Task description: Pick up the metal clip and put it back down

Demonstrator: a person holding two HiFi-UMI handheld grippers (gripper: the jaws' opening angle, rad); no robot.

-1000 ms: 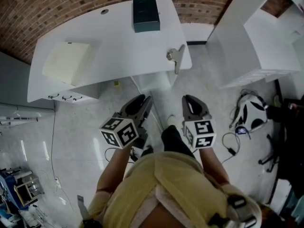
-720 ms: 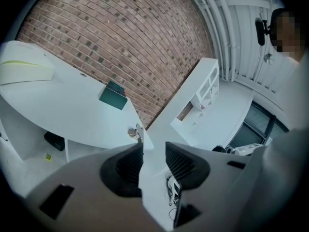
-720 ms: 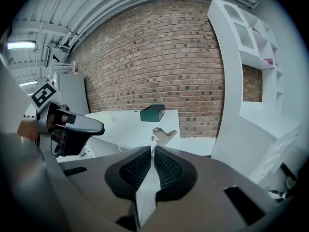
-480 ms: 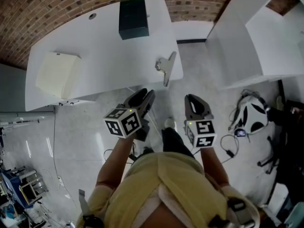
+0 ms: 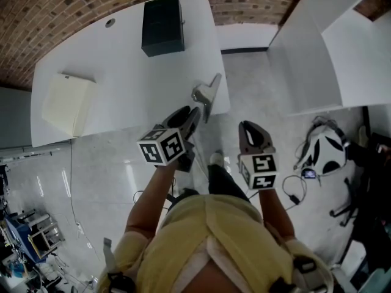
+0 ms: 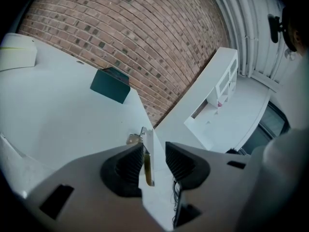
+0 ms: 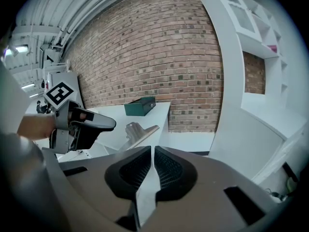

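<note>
Metal clip (image 5: 206,96) (image 6: 146,154) is on the white table (image 5: 122,72), so everything below is placed off that table.

Behind the table's far edge you've got the brick wall (image 5: 61,11). Off the table's right end stands a white shelf unit (image 5: 317,54). On the table's left end lies a flat cream pad (image 5: 67,102), and at its far edge, toward the right, there's 1 dark green box (image 5: 163,17).

Your left gripper (image 5: 189,116) (image 6: 154,146) is right at the table's near right corner. Its 2 jaws have just been opening and stand fairly wide apart. In the left gripper view the clip's long handle sits in the gap, close to the left pad, and the pads aren't pressing on it.

Your right gripper (image 5: 252,127) (image 7: 152,151) hangs off the table, out past that same corner over the floor. Its jaws are closed down to a thin slit with nothing in it.

The clip itself lies on that near right corner, with its handle poking out past the table's edge.
</note>
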